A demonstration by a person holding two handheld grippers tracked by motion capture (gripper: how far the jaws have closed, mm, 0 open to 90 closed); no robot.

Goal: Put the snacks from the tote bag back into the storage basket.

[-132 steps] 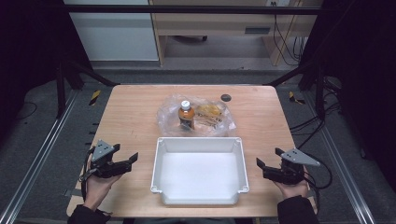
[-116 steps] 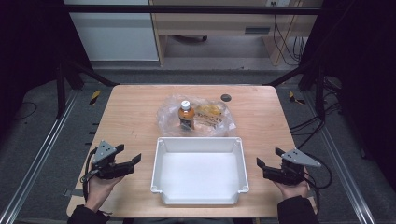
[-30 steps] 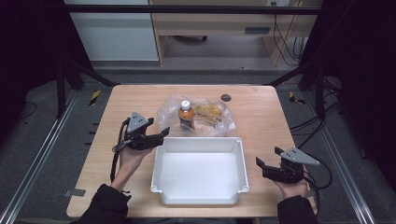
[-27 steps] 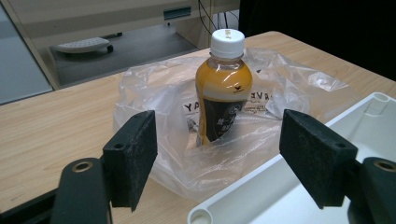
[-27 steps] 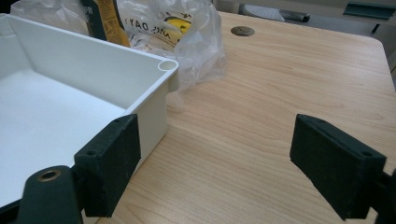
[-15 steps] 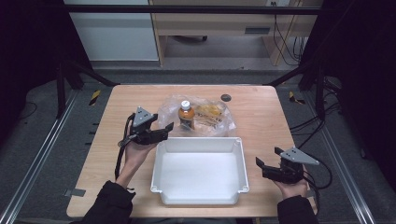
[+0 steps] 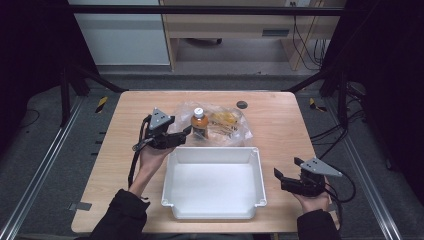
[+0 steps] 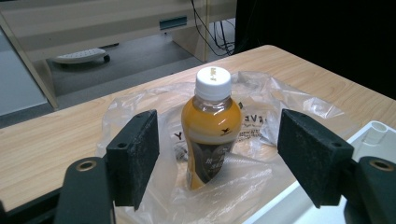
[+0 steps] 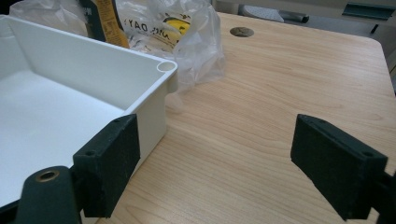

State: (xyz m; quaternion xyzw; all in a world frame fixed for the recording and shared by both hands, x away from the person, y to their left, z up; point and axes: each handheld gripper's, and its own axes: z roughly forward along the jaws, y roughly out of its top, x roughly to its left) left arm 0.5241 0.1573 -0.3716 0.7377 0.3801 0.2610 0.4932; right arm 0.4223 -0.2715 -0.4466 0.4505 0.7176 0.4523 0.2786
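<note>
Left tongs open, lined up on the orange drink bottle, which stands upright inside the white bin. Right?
Not quite. The bottle is not in the white bin; it stands upright on the clear plastic bag on the table, beyond the bin's far wall, as the high view shows. The rest holds: the left tongs are open and lined up on it.

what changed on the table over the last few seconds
The left gripper moved from the table's near left edge forward and inward to the bottle in the plastic bag, jaws open on either side, nothing gripped. The right gripper, white bin and bottle stayed put.
</note>
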